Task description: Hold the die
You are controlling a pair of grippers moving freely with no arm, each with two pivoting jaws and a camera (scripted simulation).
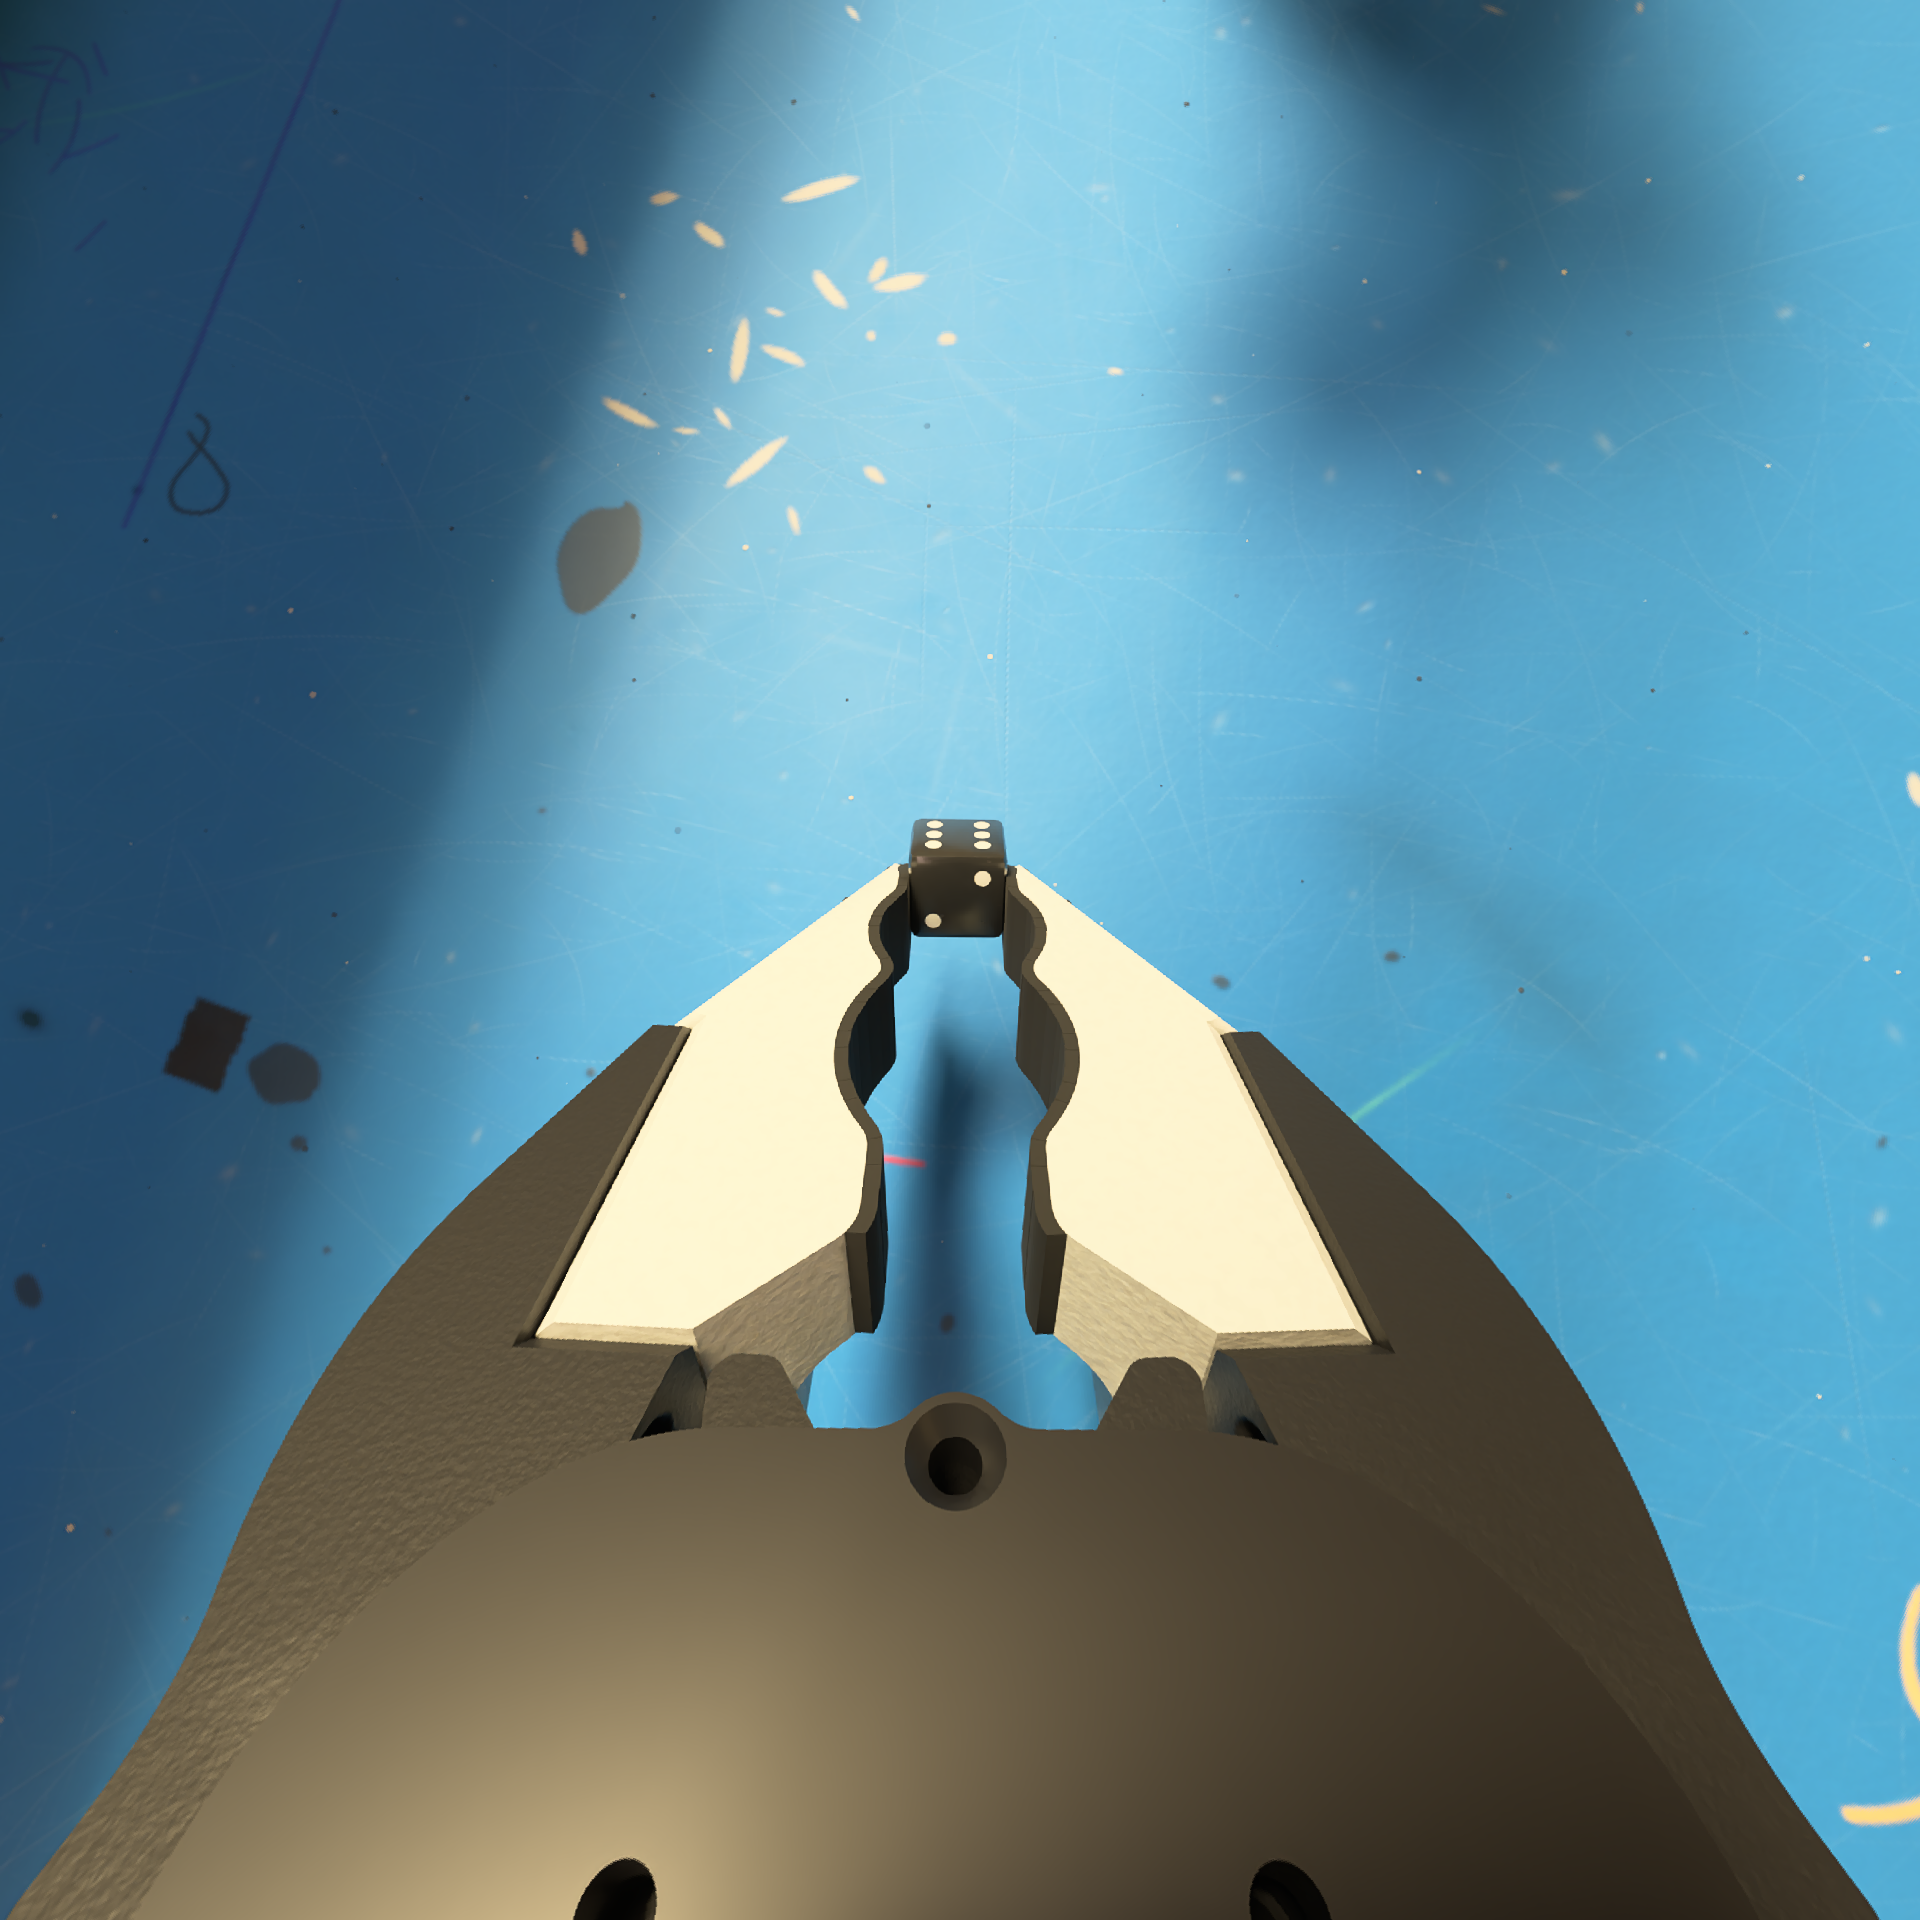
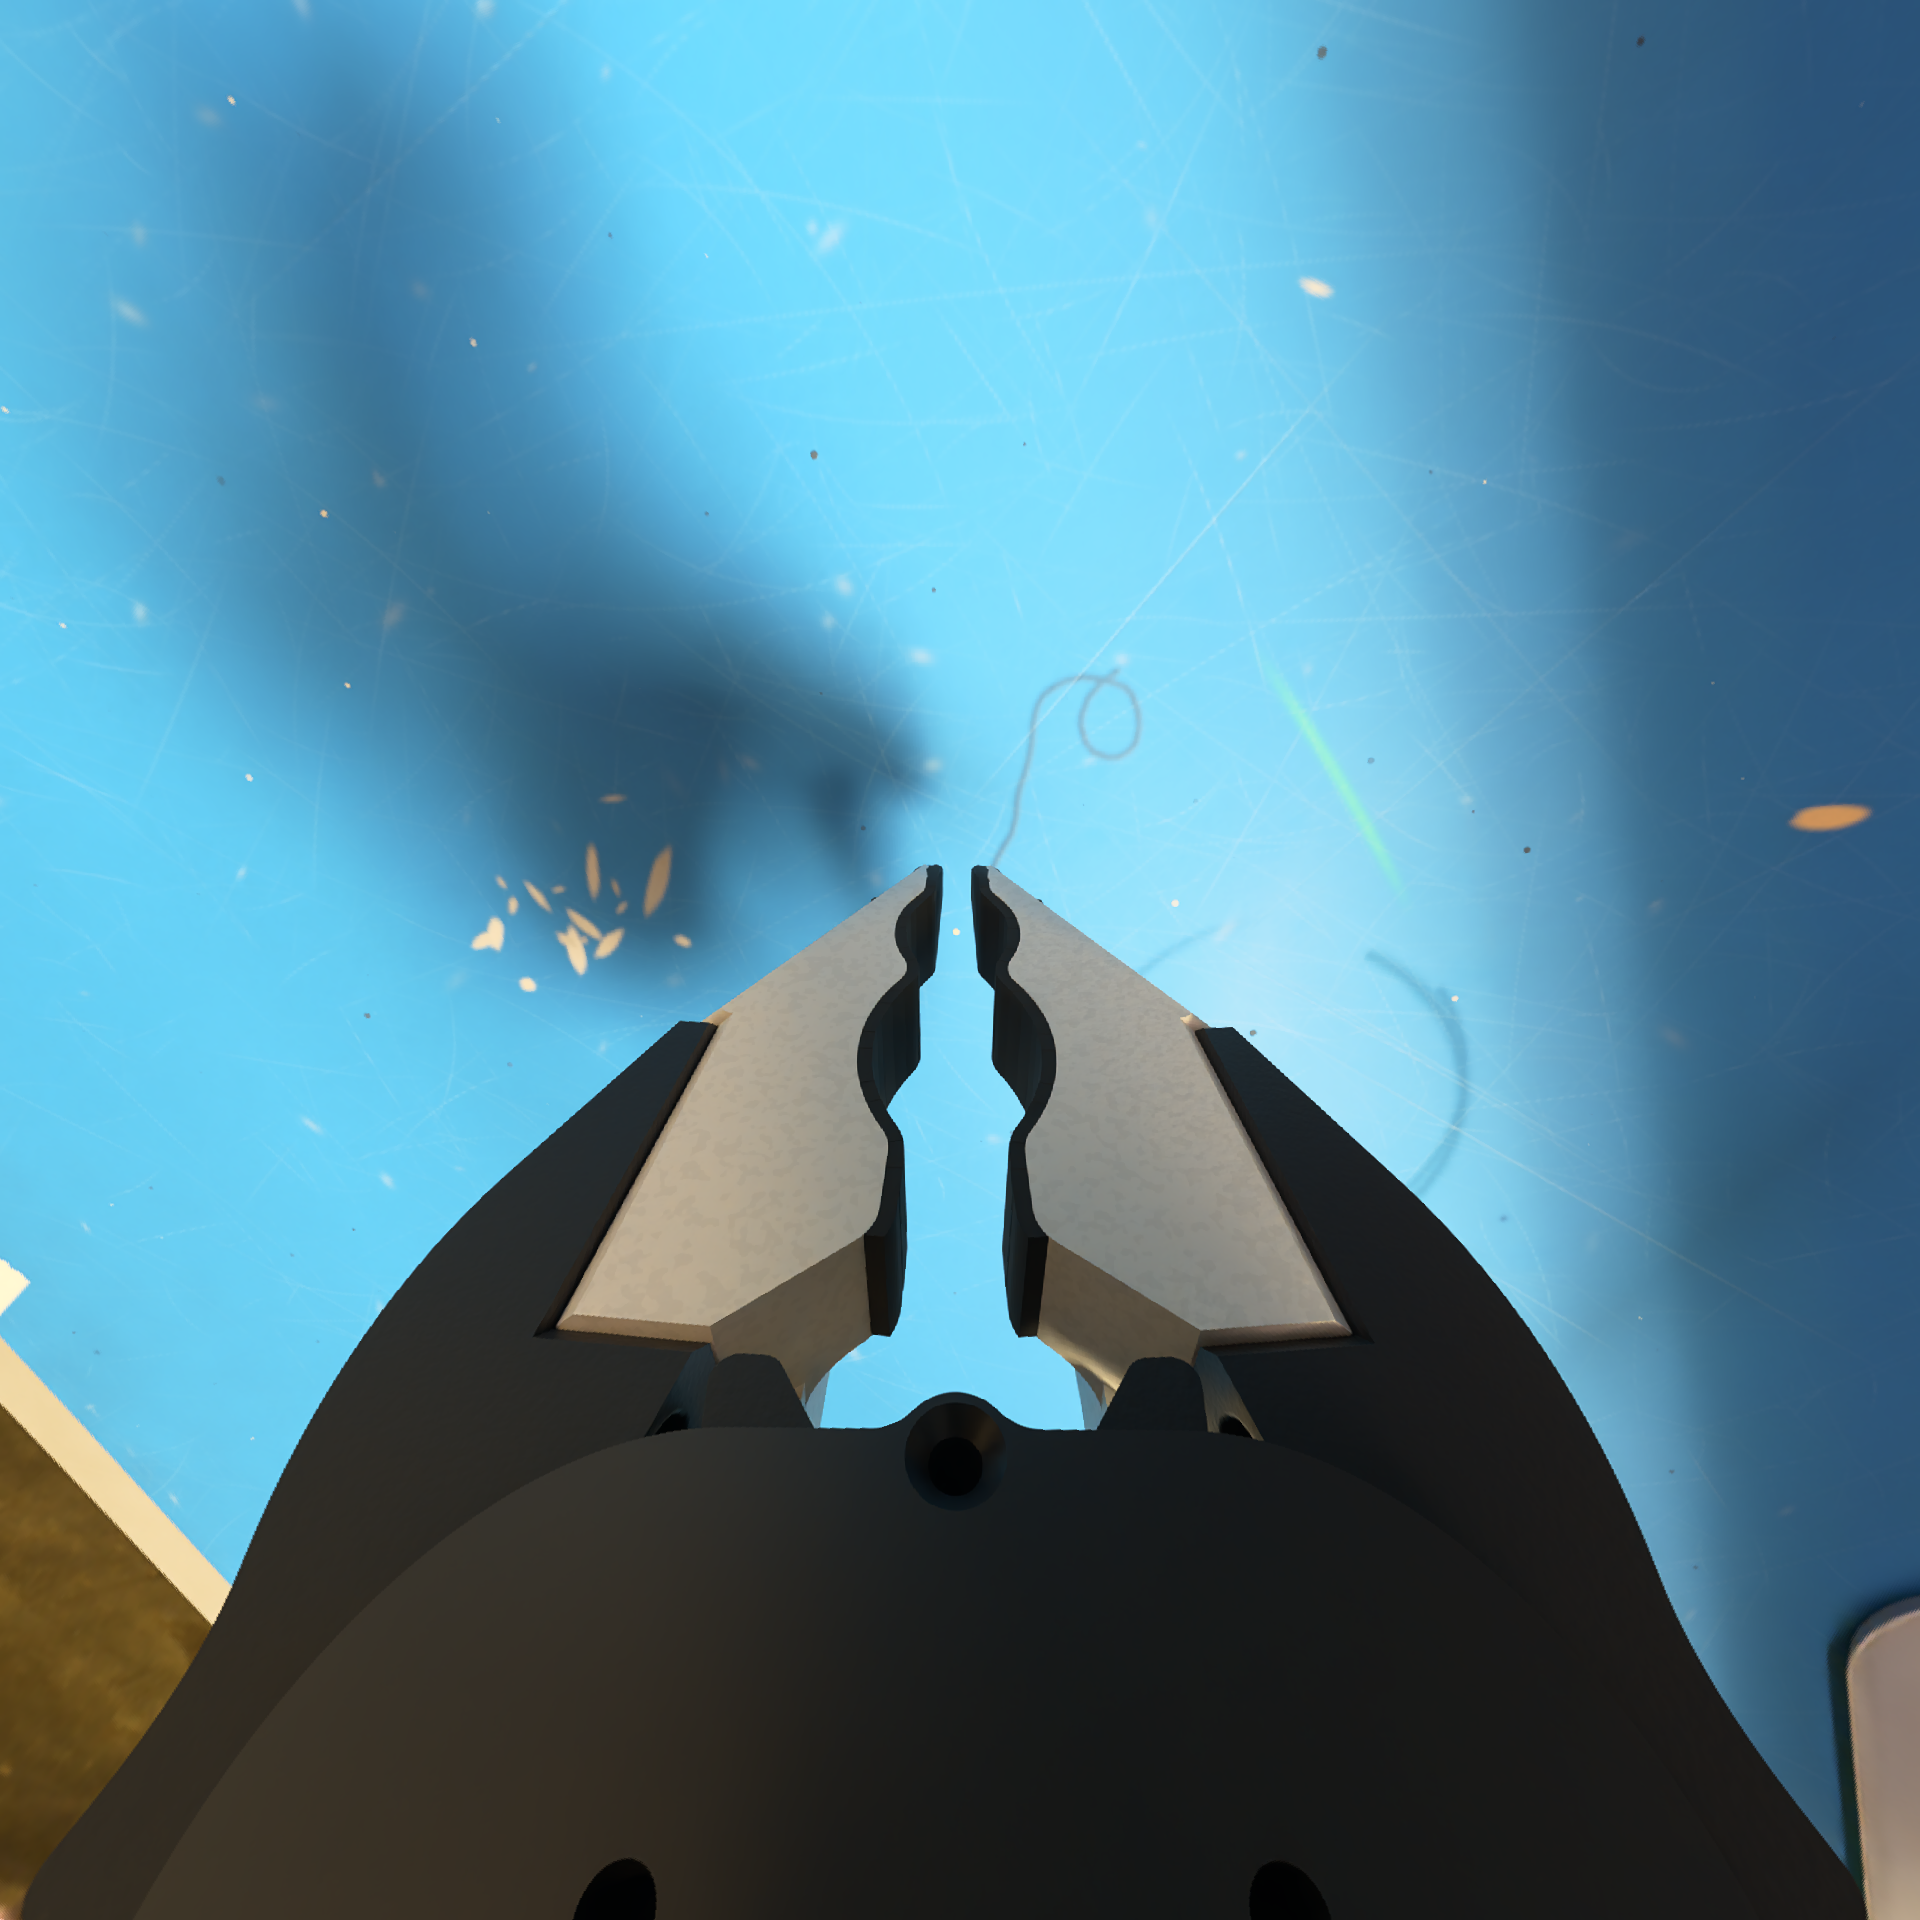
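Observation:
A small black die with white pips (image 1: 957, 878) sits between the tips of my left gripper (image 1: 957, 902). The cream fingers (image 1: 769, 1091) press on its two sides, so the left gripper is shut on the die above the blue surface (image 1: 1351, 623). In the right wrist view, my right gripper (image 2: 957, 894) has grey fingers (image 2: 769, 1122) nearly together with a thin gap at the tips. Nothing is between them. The die does not show in the right wrist view.
The scratched blue surface (image 2: 416, 1039) carries pale flecks (image 1: 769, 343), dark spots and a small dark square mark (image 1: 206, 1043). A white-edged brown block (image 2: 73, 1538) lies at the lower left of the right wrist view. A pale grey object (image 2: 1886, 1745) is at the lower right edge.

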